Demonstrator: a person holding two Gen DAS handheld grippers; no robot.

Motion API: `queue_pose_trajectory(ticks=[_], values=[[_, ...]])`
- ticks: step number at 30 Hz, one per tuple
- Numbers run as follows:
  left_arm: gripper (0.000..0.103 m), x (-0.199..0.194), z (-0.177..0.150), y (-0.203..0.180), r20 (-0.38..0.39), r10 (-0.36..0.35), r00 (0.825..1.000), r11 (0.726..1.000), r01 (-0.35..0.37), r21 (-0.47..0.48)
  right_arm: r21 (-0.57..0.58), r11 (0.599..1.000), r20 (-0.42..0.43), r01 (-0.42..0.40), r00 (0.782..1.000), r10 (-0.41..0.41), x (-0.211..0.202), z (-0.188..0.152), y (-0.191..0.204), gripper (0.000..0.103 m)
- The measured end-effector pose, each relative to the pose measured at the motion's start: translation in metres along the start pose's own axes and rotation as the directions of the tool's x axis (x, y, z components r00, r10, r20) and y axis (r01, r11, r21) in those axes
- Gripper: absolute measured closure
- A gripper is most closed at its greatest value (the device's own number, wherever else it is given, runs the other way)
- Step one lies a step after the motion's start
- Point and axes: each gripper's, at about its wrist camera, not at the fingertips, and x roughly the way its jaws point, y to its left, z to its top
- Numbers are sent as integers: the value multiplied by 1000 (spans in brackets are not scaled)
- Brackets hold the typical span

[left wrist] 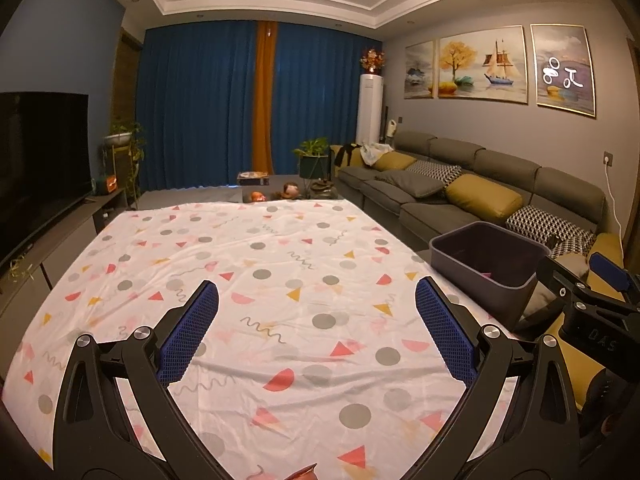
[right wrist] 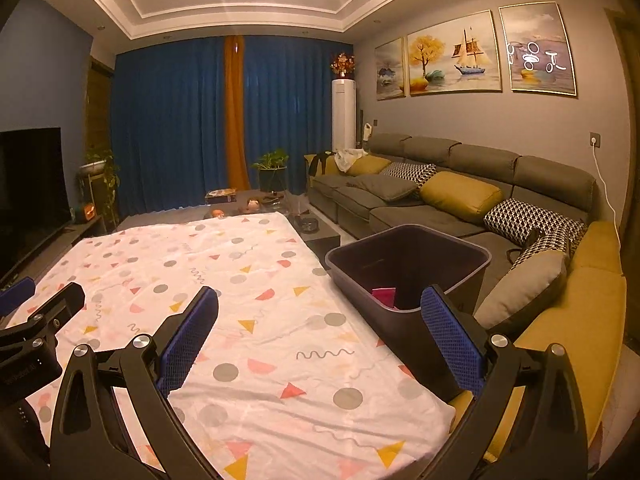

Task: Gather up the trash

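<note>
A dark grey bin (right wrist: 390, 336) stands at the right edge of a table under a white cloth with coloured shapes (right wrist: 224, 264). A pink scrap (right wrist: 384, 295) lies inside the bin. My right gripper (right wrist: 320, 292) hovers open and empty over the cloth, its right finger in front of the bin. In the left wrist view my left gripper (left wrist: 317, 286) is open above the cloth (left wrist: 280, 240), nothing between its fingers. The bin (left wrist: 480, 296) is to its right, with the right gripper (left wrist: 584, 284) beyond. A small coppery-pink object (left wrist: 302, 474) shows at the bottom edge, mostly cut off.
A long grey sofa (right wrist: 440, 208) with yellow and patterned cushions runs along the right wall behind the bin. A low coffee table (right wrist: 256, 200) with small items stands beyond the table. A television (left wrist: 40, 160) on a cabinet lines the left wall. Blue curtains close the back.
</note>
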Motion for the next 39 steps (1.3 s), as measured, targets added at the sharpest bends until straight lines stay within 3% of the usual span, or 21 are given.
queue_pose_trajectory(ticks=[39], values=[[6, -10, 1, -7, -4, -14, 1000, 1000, 14, -10, 20, 1000, 24, -15, 1000, 14, -6, 4, -9, 6]])
